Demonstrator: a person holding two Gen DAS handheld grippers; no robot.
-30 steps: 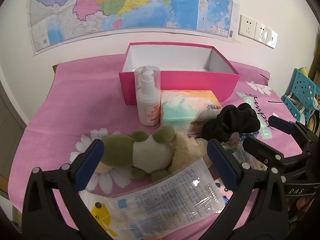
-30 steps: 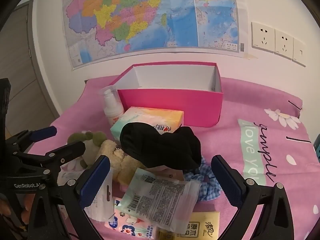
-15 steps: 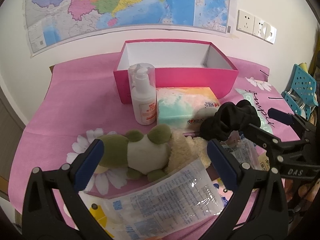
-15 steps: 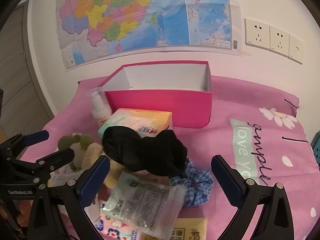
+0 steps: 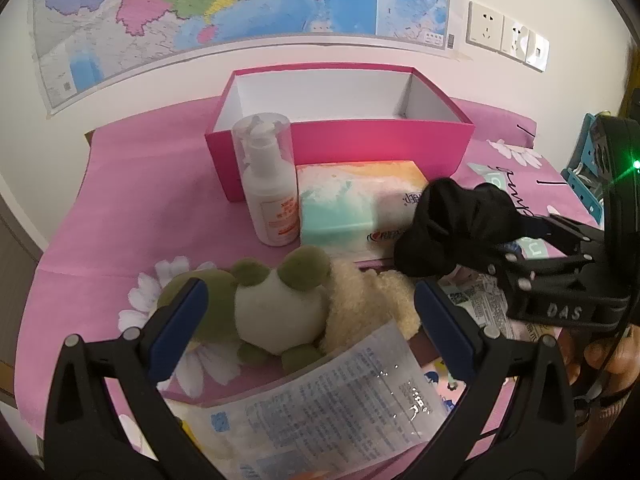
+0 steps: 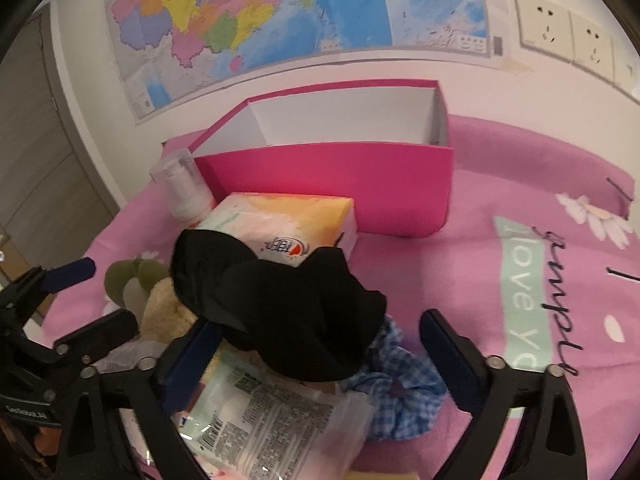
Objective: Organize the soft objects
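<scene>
A black cloth [image 6: 280, 304] lies bunched on the pile, partly over the tissue pack [image 6: 288, 220]. My right gripper [image 6: 320, 340] straddles its near edge; its jaws are closing, and the blue pads stand clear of the cloth on both sides. A blue checked scrunchie [image 6: 400, 392] peeks out under the cloth. My left gripper [image 5: 308, 312] is open, with a green and white frog plush [image 5: 276, 308] between its fingers, untouched. A beige plush [image 5: 360, 304] lies against the frog. The black cloth [image 5: 452, 232] sits to the right of both.
An open pink box [image 5: 340, 144] with a white inside stands at the back, against the wall. A white lotion bottle [image 5: 268, 188] stands by its front left corner. Printed plastic packets [image 5: 328, 404] lie at the near edge. Pink patterned bedding [image 6: 500, 200] covers the surface.
My right gripper has moved forward onto the black cloth and its jaws have narrowed. The left gripper has edged slightly closer to the frog plush, still open.
</scene>
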